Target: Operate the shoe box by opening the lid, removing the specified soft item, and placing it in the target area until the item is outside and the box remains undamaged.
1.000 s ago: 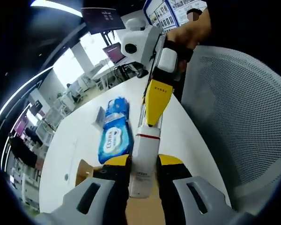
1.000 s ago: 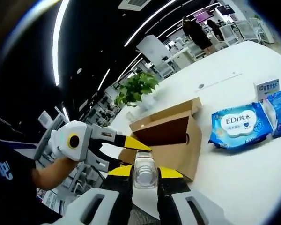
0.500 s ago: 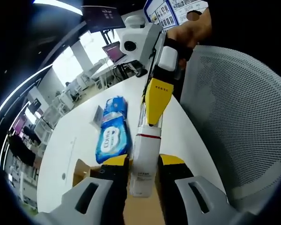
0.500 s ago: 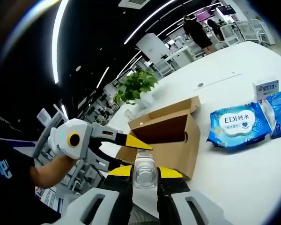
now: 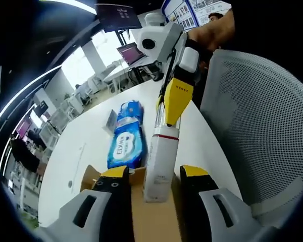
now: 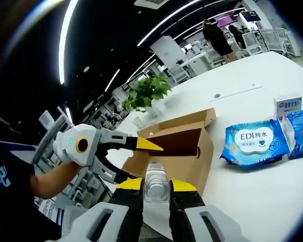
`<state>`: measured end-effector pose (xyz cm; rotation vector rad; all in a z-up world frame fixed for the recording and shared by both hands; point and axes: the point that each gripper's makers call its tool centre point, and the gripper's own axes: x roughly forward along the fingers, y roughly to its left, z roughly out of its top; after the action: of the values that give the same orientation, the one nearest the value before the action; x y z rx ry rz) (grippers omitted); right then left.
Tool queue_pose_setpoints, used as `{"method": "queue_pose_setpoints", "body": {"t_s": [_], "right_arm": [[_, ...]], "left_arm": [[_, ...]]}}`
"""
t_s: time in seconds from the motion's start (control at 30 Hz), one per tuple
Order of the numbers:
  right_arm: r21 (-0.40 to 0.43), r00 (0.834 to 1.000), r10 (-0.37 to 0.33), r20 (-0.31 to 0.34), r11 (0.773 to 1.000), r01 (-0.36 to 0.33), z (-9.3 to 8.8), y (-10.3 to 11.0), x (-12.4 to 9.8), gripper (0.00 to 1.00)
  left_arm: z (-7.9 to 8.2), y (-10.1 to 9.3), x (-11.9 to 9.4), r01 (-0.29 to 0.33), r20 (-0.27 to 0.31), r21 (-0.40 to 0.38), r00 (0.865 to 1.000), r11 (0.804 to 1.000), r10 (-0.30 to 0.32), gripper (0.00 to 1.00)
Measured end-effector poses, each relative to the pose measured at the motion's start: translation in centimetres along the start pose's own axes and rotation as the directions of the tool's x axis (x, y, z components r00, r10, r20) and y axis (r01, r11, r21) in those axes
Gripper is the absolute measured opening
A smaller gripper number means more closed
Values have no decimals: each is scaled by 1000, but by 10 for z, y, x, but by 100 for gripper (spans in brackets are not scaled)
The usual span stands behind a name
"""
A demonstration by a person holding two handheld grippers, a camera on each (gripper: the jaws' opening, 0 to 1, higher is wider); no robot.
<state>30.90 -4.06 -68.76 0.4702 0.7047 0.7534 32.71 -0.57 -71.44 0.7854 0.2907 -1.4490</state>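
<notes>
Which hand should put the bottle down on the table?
Right. The right gripper is shut on the bottle, so it can carry it. The left gripper has its jaws open beside the bottle.

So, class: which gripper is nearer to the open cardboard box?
The left. The left gripper hangs open at the cardboard box opening, jaws beside the white bottle. The right gripper clamps that bottle's other end, farther from the box.
</notes>
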Motion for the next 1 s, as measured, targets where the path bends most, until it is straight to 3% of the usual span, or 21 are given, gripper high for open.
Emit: {"method": "queue_pose_setpoints", "body": {"t_s": [0.27, 0.43, 0.5, 0.6, 1.0], "right_arm": [[-79, 1000, -20, -19, 997, 18, 9, -4, -3, 14], [-148, 999, -33, -32, 989, 28, 13, -6, -6, 14], [-175, 999, -30, -41, 984, 23, 15, -7, -7, 14], [-223, 997, -42, -57, 974, 28, 19, -10, -9, 14], [-379, 992, -78, -96, 925, 36, 42, -24, -22, 14]], "left_arm": [[-9, 3, -3, -18, -3, -106, 1000, 994, 18, 53], [-13, 5, -7, -32, 5, -193, 999, 981, 34, 57], [-11, 6, -10, -39, 23, -242, 999, 970, 46, 58], [-14, 12, -13, -62, 22, -343, 997, 937, 74, 61], [-7, 22, -23, -99, 71, -489, 986, 867, 153, 71]]}}
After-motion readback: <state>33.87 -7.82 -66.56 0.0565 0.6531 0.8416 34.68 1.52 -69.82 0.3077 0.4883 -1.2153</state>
